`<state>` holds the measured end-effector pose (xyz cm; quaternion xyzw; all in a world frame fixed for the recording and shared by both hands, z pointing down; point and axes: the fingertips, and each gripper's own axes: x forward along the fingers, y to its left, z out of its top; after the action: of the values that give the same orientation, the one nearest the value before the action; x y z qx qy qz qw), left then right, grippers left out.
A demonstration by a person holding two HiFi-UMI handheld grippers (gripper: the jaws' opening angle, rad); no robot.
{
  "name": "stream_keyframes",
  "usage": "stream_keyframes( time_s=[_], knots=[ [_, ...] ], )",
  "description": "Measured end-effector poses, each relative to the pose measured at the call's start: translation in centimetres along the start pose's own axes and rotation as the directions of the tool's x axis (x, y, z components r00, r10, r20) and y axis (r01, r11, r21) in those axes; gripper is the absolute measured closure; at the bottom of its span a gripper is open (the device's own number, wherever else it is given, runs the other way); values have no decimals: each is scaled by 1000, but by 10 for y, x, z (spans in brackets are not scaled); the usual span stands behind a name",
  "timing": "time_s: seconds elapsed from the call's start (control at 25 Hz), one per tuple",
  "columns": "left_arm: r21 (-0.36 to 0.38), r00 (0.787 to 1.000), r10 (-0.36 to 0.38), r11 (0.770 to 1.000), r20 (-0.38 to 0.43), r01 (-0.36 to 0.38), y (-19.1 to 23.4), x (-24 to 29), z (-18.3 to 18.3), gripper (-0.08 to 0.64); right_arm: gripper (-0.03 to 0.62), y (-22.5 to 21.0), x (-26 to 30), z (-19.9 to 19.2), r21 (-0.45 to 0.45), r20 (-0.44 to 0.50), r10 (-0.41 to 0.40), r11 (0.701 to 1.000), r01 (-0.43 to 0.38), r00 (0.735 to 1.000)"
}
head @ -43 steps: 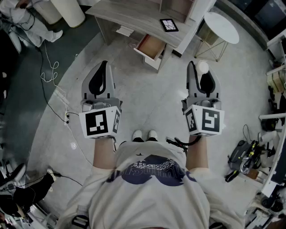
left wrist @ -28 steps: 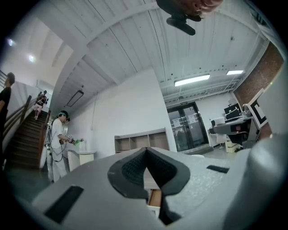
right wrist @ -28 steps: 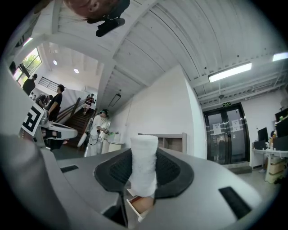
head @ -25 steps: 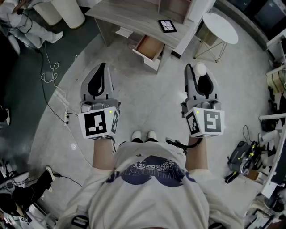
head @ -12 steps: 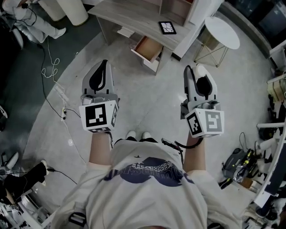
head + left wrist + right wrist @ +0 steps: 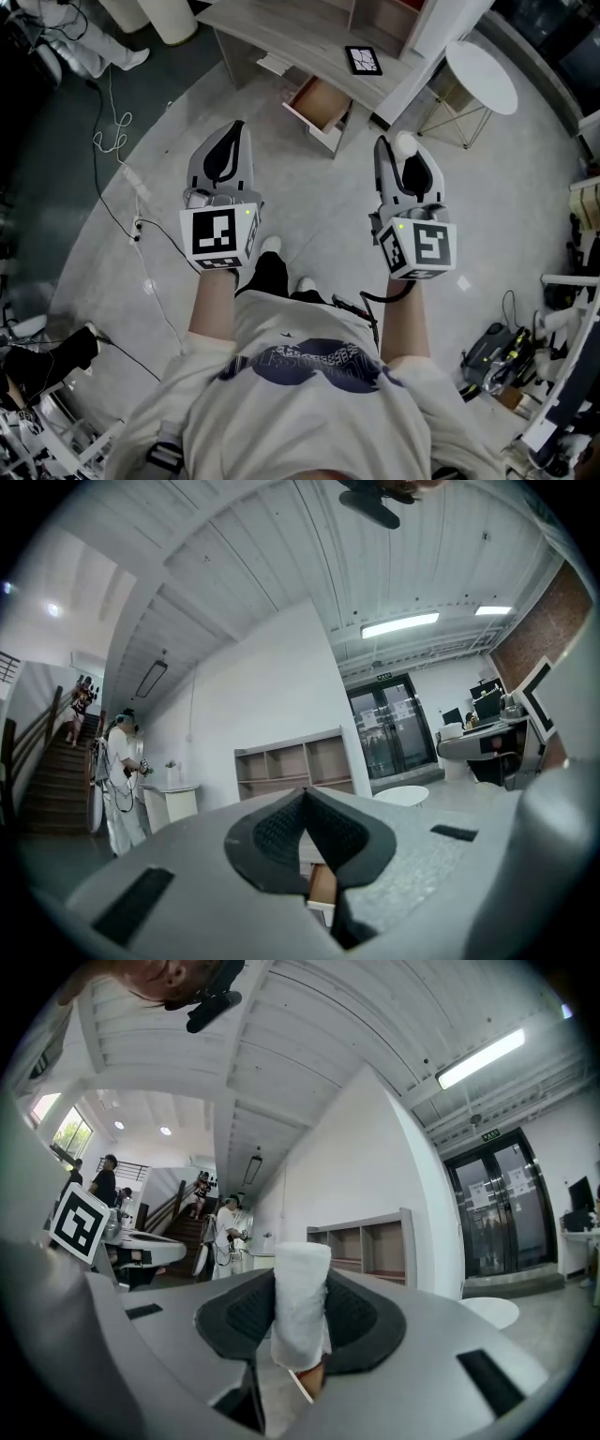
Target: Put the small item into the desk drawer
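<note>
Seen from above, a person [image 6: 309, 403] in a pale T-shirt stands on a grey floor [image 6: 309, 197], holding a gripper in each hand. Both grippers point level and forward.

The left gripper [image 6: 232, 131] has its jaws pressed together at the tips, with nothing between them. In its own view the dark pads [image 6: 272, 832] meet in a point.

The right gripper [image 6: 395, 142] is pinching the small item [image 6: 300, 1302], a white, rough-textured roll. The item stands upright between the gripper's dark pads, and its top pokes up above them.

The desk drawer [image 6: 319, 101] is open, pulled out from the front of a pale wooden desk [image 6: 272, 33]. It lies ahead of both grippers, roughly between their two lines of aim, and well apart from the held item. In the left gripper view a slice of the drawer shows through the gap just below the closed tips.

A square marker card [image 6: 363, 60] lies on the desk, beyond the drawer. A round white side table [image 6: 480, 75] stands ahead of the right gripper and off to its right. A loose cable [image 6: 112, 141] trails across the floor to the left of the left gripper.

Far ahead of the left gripper are an open shelf unit [image 6: 291, 761] and dark glass doors [image 6: 389, 733]. Off to its left, a bystander in white [image 6: 117, 780] stands beside a staircase.
</note>
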<state>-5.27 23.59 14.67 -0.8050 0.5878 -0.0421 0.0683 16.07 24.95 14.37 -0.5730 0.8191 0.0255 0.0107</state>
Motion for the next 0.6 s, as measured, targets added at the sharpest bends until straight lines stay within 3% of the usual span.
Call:
stream_keyframes(
  time_s=[0.32, 0.6],
  knots=[
    [-66, 999, -38, 997, 10, 39, 32, 54, -22, 552, 460, -5, 53, -19, -12, -19, -46, 999, 46, 999],
    [-57, 992, -121, 991, 29, 122, 82, 137, -23, 552, 459, -8, 133, -19, -18, -25, -129, 992, 128, 991]
  ],
)
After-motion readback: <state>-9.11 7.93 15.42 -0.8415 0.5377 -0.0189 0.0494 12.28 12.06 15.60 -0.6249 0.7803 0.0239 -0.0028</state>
